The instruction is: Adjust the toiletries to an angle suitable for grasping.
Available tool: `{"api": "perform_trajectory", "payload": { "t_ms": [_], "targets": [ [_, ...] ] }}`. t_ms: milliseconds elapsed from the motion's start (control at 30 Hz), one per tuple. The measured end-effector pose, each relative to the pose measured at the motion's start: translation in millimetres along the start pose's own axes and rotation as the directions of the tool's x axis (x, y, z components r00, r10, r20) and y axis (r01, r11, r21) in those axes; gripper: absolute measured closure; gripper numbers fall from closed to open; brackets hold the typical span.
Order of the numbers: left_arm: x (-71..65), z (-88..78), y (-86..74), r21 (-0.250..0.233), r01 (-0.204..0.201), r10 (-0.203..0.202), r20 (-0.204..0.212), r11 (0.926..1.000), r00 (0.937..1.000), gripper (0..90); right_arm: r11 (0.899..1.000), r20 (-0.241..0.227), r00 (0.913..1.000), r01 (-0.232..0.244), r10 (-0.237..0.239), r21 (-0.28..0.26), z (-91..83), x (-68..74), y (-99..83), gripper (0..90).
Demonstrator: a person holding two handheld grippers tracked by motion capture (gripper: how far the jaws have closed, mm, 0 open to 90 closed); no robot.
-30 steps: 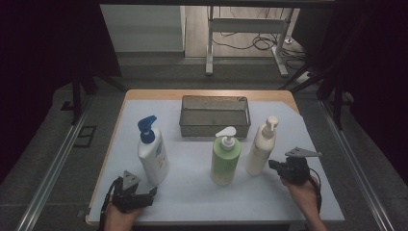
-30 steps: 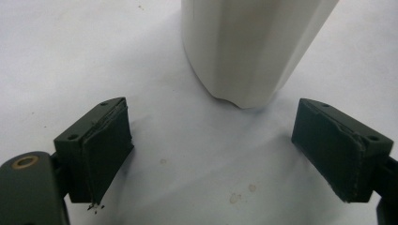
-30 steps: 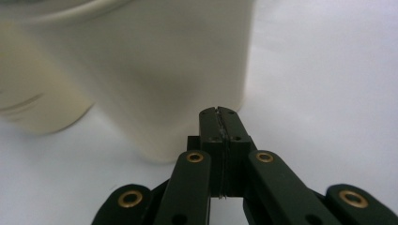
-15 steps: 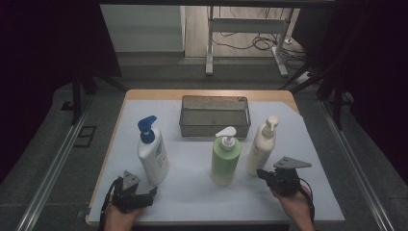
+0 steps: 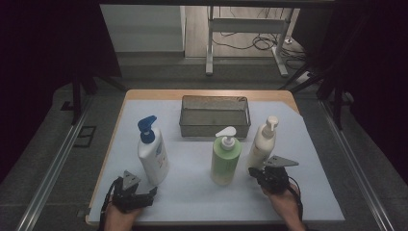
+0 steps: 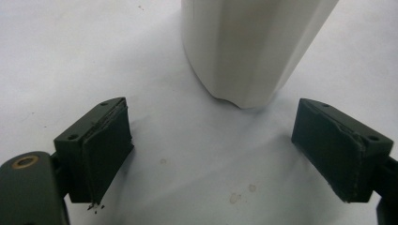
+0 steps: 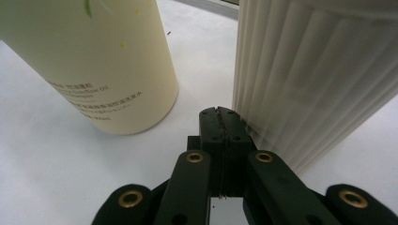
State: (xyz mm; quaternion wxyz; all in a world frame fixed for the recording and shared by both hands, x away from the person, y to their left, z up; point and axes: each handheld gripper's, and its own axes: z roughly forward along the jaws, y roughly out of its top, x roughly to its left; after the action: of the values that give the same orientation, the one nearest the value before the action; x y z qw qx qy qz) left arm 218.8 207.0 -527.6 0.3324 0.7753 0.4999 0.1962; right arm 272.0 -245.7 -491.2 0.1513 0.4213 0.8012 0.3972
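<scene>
— While you look down at the table (image 5: pixel 317 192), how many bottles do you count?

— Three pump bottles, all upright: one white bottle (image 5: pixel 153 153) with a blue pump at my left, one green bottle (image 5: pixel 225 161) with a white pump in the middle, one cream ribbed bottle (image 5: pixel 263 143) at my right. Behind them stands one metal mesh basket (image 5: pixel 215 115), and I can see nothing in it.

— Any writing?

— In the right gripper view the green bottle (image 7: pixel 89 61) carries small grey print low on its side, too fine for me to read. The ribbed bottle (image 7: pixel 319 75) shows no label on that side.

— And your tools?

— My right tool (image 5: pixel 256 172) is clenched on nothing, its tip low between the green bottle and the ribbed one, just beside the ribbed wall (image 7: pixel 220 117); I cannot tell whether it touches. My left tool (image 5: pixel 146 192) is released, jaws wide apart, resting near the table's front edge, with the white bottle's base (image 6: pixel 248 51) just ahead of the gap and apart from both pads.
</scene>
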Motion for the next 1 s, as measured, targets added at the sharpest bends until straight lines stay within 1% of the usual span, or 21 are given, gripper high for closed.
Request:
{"api": "perform_trajectory", "payload": {
  "t_ms": [233, 333, 533, 600, 633, 700, 833, 867, 900, 1000],
  "targets": [
    [0.0, 0.0, 0.0, 0.000, -0.001, 0.001, 0.000, 1.0000, 1.0000, 12.0, 1.000, 0.009, 0.9998, 0.016, -0.016, 0.012, -3.0, -3.1, -1.0, 89.6],
    [0.0, 0.0, 0.0, 0.000, 0.000, 0.000, 0.000, 1.0000, 1.0000, 12.0, 1.000, 0.013, 0.9998, 0.014, -0.014, 0.012, -4.5, -5.9, -2.1, 89.5],
    [0.0, 0.0, 0.0, 0.000, 0.000, 0.000, 0.000, 1.0000, 1.0000, 12.0, 1.000, 0.040, 0.9992, -0.007, 0.007, 0.019, -11.0, -17.9, -7.8, 89.5],
    [0.0, 0.0, 0.0, 0.000, 0.000, 0.000, 0.000, 1.0000, 1.0000, 12.0, 1.000, 0.043, 0.9990, -0.013, 0.012, 0.019, -11.7, -19.1, -8.2, 89.5],
    [0.0, 0.0, 0.0, 0.000, 0.000, 0.000, 0.000, 1.0000, 1.0000, 12.0, 1.000, 0.054, 0.9984, -0.016, 0.015, 0.018, -13.5, -23.6, -9.5, 89.4],
    [0.1, 0.0, 0.0, 0.000, 0.000, 0.000, 0.000, 1.0000, 1.0000, 12.0, 1.000, 0.057, 0.9983, -0.016, 0.015, 0.018, -14.1, -25.1, -9.9, 89.4],
    [0.0, 0.0, 0.0, 0.000, 0.000, 0.000, 0.000, 1.0000, 1.0000, 12.0, 0.999, 0.074, 0.9968, -0.030, 0.028, 0.021, -16.6, -32.8, -11.5, 89.4],
    [0.1, 0.0, 0.0, 0.000, 0.000, 0.000, 0.000, 1.0000, 1.0000, 12.0, 0.999, 0.082, 0.9961, -0.032, 0.031, 0.019, -17.3, -36.6, -12.2, 89.3],
    [0.0, 0.0, 0.0, 0.000, 0.000, 0.000, 0.000, 1.0000, 1.0000, 12.0, 0.999, 0.082, 0.9961, -0.032, 0.031, 0.019, -17.3, -36.6, -12.2, 89.3],
    [0.1, 0.0, 0.1, 0.000, -0.001, 0.001, 0.000, 1.0000, 1.0000, 12.0, 0.999, 0.096, 0.9943, -0.049, 0.047, 0.020, -18.6, -42.9, -13.2, 89.3]
  ]
}}
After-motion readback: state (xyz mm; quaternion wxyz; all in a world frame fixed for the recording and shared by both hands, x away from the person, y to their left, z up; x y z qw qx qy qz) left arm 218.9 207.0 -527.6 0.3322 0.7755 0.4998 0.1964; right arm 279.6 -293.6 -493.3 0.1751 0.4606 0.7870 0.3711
